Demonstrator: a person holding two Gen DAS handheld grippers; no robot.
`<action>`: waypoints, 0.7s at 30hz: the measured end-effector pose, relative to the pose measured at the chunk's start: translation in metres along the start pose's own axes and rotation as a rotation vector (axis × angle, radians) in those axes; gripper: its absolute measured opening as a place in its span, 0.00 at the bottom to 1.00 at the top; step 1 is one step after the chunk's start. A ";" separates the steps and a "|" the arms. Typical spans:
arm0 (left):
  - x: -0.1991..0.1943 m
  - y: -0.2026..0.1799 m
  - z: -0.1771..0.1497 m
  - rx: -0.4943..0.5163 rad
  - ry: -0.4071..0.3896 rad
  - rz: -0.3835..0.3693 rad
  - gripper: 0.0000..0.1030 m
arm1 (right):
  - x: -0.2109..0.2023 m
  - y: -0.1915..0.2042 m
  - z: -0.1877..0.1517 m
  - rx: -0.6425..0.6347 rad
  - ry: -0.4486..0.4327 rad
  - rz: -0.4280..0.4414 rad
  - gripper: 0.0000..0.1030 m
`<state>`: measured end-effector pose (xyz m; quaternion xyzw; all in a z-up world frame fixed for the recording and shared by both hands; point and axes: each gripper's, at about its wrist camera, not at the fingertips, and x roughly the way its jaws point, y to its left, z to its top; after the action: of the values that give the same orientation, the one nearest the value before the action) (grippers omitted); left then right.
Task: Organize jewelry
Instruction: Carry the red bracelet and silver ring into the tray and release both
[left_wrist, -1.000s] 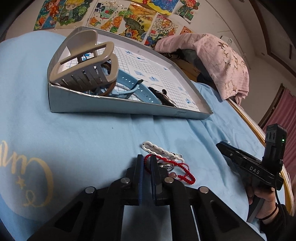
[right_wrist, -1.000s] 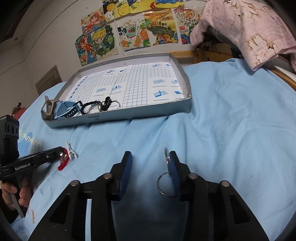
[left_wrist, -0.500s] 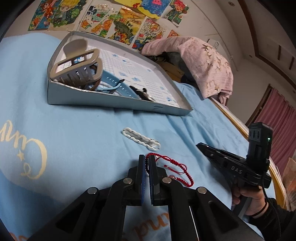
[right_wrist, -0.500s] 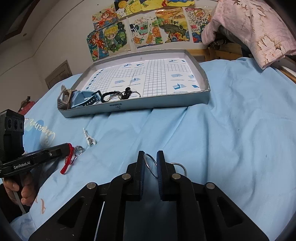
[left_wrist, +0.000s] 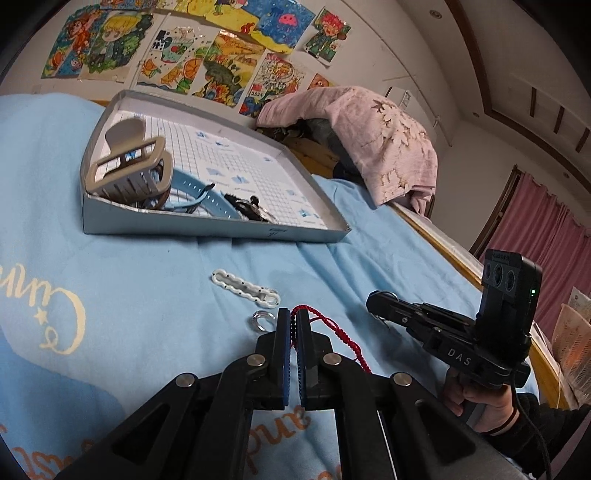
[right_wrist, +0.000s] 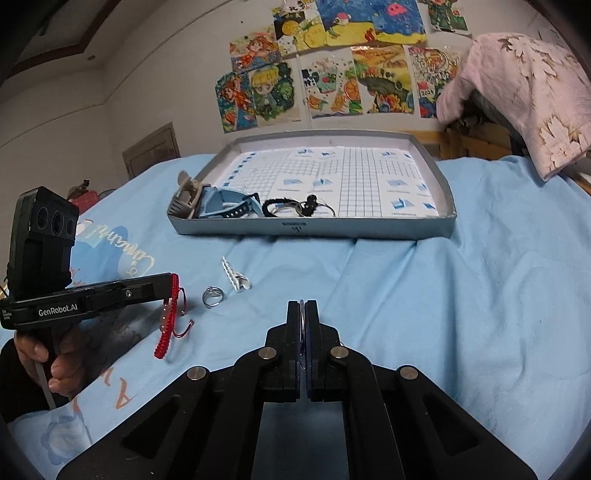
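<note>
My left gripper (left_wrist: 293, 317) is shut on a red braided cord bracelet (left_wrist: 334, 332), held above the blue bedsheet; in the right wrist view the bracelet (right_wrist: 164, 328) hangs from it. My right gripper (right_wrist: 303, 308) is shut on a thin metal ring hoop (right_wrist: 303, 332), lifted off the sheet. A silver ring (left_wrist: 263, 319) and a white hair clip (left_wrist: 245, 288) lie on the sheet in front of the left gripper. The grey tray (right_wrist: 314, 230) holds a beige claw clip (left_wrist: 127, 170), a blue watch strap (left_wrist: 207, 197) and dark small items.
A pink cloth (left_wrist: 380, 136) is draped over clutter at the bed's far right edge. Drawings (right_wrist: 325, 74) cover the wall behind the tray. A wooden bed rail (left_wrist: 443, 251) runs along the right side.
Both grippers have risen with their loads. The left lifted the red bracelet off the sheet, uncovering the silver ring. The right shut on the metal hoop and raised it.
</note>
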<state>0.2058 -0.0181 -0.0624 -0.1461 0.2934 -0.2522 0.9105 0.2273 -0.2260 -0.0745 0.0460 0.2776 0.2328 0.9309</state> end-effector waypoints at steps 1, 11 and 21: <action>-0.001 -0.002 0.002 0.004 0.000 0.004 0.03 | -0.001 0.000 0.001 -0.001 -0.005 0.003 0.02; 0.006 -0.019 0.049 0.048 -0.024 0.106 0.03 | 0.000 0.000 0.033 0.008 -0.033 0.071 0.02; 0.044 -0.001 0.124 0.050 -0.106 0.265 0.03 | 0.045 -0.009 0.098 0.016 -0.093 0.060 0.02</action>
<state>0.3120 -0.0284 0.0149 -0.0967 0.2553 -0.1290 0.9533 0.3173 -0.2090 -0.0160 0.0727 0.2345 0.2559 0.9350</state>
